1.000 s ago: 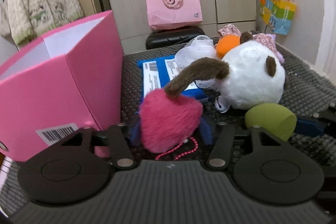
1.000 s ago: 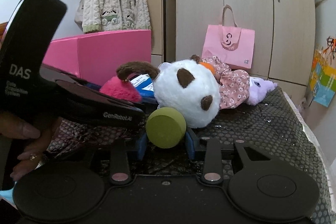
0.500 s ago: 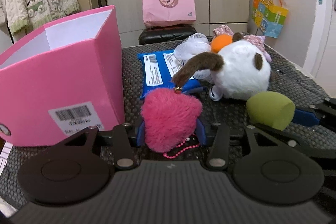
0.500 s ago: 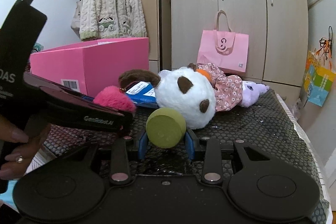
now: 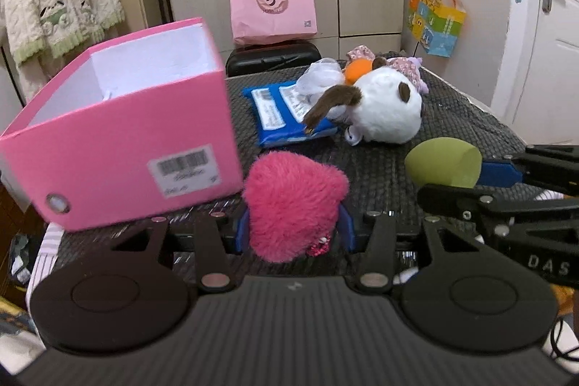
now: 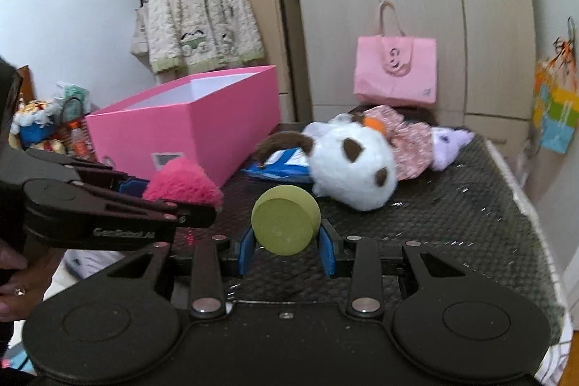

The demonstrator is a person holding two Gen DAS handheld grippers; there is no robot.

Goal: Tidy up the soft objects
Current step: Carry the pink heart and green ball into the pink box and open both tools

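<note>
A stiff pink cardboard box [image 5: 119, 147] stood open at the left of the desk [image 5: 470, 118], white inside, smooth-sided, with a barcode label on its near wall. Just right of it the left tool [image 5: 294, 228] was clamped on a shaggy magenta fur pompom [image 5: 291, 201], its blue pads sunk into the pile and a beaded pink chain hanging beneath; pompom and tool were lifted above the desk's dark, honeycomb-textured mat. Farther back lay a flat, glossy blue packet [image 5: 286, 113] with white labels, and touching its right edge a round white plush toy [image 5: 387, 113] with brown patches and a long brown furry ear lay on its side. Behind the plush sat a floral-print fabric piece [image 6: 412, 141] and a small lilac plush [image 6: 450, 145]. At the right, the right tool [image 6: 286, 246] gripped a smooth, matte olive-green foam sponge [image 6: 286, 225], rounded with a flat cut face, held clear of the mat.
</note>
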